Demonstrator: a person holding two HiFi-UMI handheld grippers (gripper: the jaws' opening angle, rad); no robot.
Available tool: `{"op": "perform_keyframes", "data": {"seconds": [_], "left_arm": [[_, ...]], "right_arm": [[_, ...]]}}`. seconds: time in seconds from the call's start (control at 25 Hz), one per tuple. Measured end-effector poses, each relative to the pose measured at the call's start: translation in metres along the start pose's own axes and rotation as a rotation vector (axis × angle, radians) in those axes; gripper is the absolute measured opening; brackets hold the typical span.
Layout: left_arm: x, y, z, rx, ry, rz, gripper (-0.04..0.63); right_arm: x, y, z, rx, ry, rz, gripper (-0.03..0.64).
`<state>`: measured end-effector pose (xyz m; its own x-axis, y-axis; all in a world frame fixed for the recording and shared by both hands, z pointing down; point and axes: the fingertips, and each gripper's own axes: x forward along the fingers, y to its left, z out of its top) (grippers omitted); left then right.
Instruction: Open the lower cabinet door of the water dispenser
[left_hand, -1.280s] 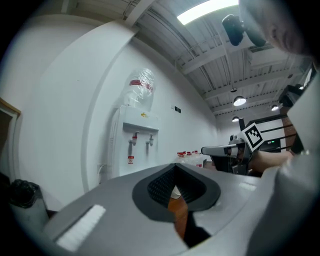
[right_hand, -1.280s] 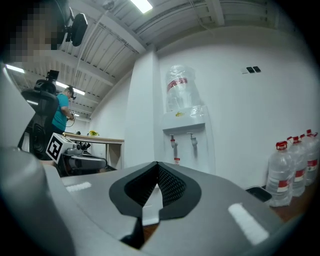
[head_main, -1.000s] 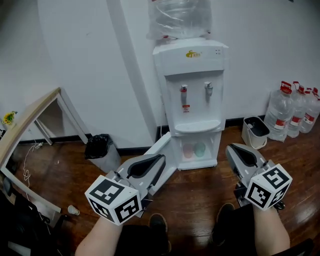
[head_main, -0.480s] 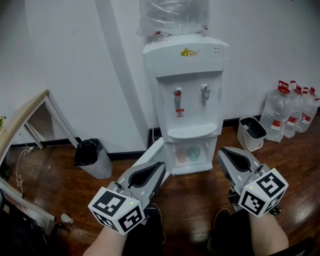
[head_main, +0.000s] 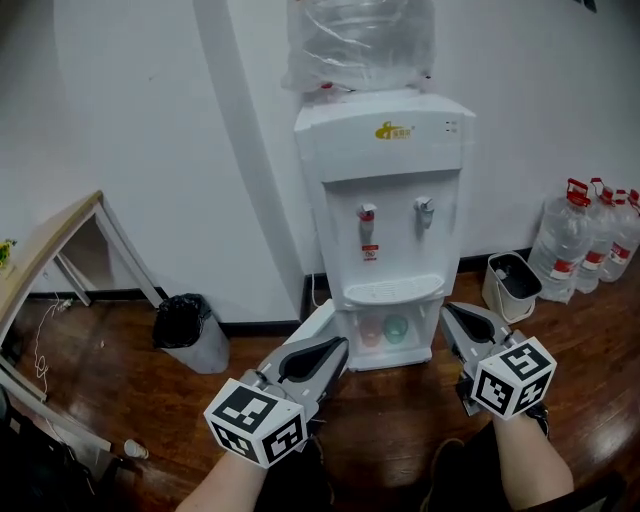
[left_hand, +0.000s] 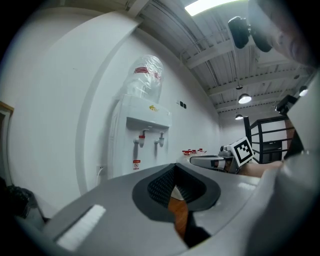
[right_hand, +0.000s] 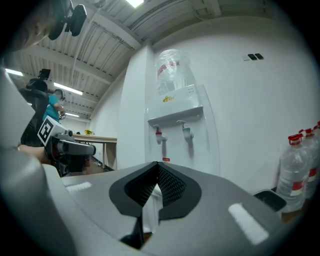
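2 claws are held level and low in front of the water dispenser (head_main: 385, 200), which stands on the wooden floor (head_main: 400, 400) with its back against the white wall and a plastic-wrapped bottle (head_main: 360, 40) upended on top. The lower cabinet door (head_main: 318, 322) is already open, swung out from the dispenser's left side toward the person. The bared compartment under the drip tray shows a pinkish cup (head_main: 371, 331) beside a green cup (head_main: 396, 327). The left claw (head_main: 338, 348) has its jaws spread with nothing between them, and only floorboards show through the gap in the left gripper view. In the head view its tip lies over the door's lower end, but whether it touches the door cannot be told. The right claw (head_main: 448, 313) has its jaws pressed together, pinching nothing, and points at the dispenser's lower right corner. A bin lined with a black bag (head_main: 188, 330) sits at the foot of the wall left of the dispenser. A small white bin (head_main: 510, 285) sits to its right, with a row of red-capped water jugs (head_main: 575, 240) beyond it. A wooden desk (head_main: 45, 260) slants along the left edge of the view.
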<state>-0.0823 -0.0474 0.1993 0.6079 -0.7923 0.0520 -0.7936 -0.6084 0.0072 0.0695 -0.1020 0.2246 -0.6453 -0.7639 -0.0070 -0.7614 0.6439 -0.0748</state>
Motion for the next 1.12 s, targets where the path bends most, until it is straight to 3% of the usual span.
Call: {"op": "perform_keyframes", "data": {"seconds": [0.24,1.12], "left_arm": [[0.028,0.014,-0.012,0.007,0.019,-0.047,0.147],[0.097,0.092,-0.049,-0.016,0.017,-0.066,0.147]], "right_arm": [[0.020,-0.007,-0.003,-0.028,-0.014,0.000,0.002],[0.086,-0.037,-0.009,-0.049,-0.004,-0.065,0.002]]}}
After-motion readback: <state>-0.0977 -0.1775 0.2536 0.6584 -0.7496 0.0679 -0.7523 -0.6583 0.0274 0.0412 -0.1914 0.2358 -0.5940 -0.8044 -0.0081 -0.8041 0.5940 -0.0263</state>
